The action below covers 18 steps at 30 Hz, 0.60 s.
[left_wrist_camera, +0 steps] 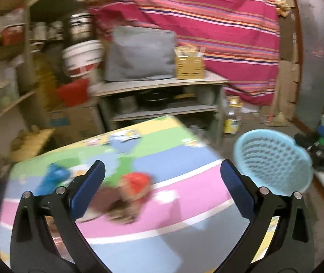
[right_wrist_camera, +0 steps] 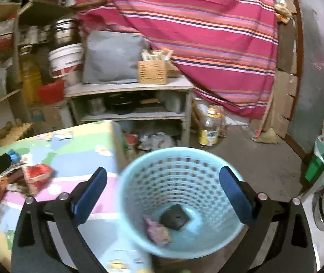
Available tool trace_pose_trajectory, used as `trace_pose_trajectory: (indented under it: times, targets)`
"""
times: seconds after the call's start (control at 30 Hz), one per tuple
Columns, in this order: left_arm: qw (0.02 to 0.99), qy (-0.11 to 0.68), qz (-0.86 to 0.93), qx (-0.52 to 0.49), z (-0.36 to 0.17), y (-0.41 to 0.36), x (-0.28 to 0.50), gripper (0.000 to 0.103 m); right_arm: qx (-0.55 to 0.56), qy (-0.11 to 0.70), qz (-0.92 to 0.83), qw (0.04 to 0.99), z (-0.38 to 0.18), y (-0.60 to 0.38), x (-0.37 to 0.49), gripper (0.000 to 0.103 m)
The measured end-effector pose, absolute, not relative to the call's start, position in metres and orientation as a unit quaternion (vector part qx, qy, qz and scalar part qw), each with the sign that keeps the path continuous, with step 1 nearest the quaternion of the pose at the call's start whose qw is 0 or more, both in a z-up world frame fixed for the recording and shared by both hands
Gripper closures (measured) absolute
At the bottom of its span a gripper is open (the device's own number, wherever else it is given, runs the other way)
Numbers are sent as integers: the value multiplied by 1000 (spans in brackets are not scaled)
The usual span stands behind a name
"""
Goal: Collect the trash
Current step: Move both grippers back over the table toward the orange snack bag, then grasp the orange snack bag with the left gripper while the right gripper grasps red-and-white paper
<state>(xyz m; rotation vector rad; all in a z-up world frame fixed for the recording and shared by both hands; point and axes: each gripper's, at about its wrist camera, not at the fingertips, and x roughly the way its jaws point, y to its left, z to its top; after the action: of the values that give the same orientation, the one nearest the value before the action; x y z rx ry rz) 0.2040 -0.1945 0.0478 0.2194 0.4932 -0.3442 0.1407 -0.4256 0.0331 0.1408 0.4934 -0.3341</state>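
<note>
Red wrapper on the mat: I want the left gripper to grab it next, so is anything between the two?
Nothing visible: the red wrapper lies on the mat straight ahead of the open left gripper.

Dim, even indoor light; both fisheye views are motion-blurred, edges bowed and vignetted black.

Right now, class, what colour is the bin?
Light blue bin, with a perforated wall; clearest in the right wrist view.
</note>
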Motion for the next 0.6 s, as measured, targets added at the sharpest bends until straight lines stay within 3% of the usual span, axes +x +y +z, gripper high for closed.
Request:
trace_pose_trajectory:
  times: [0.4,0.6]
  targets:
    - [936,343,-58,45,-12,-45,220,5,55,266,-96,958,12,-317,169,6]
    - [926,372,-57,28,-47,-28,219,7,31,279,-103,954,-2,-291,184,6]
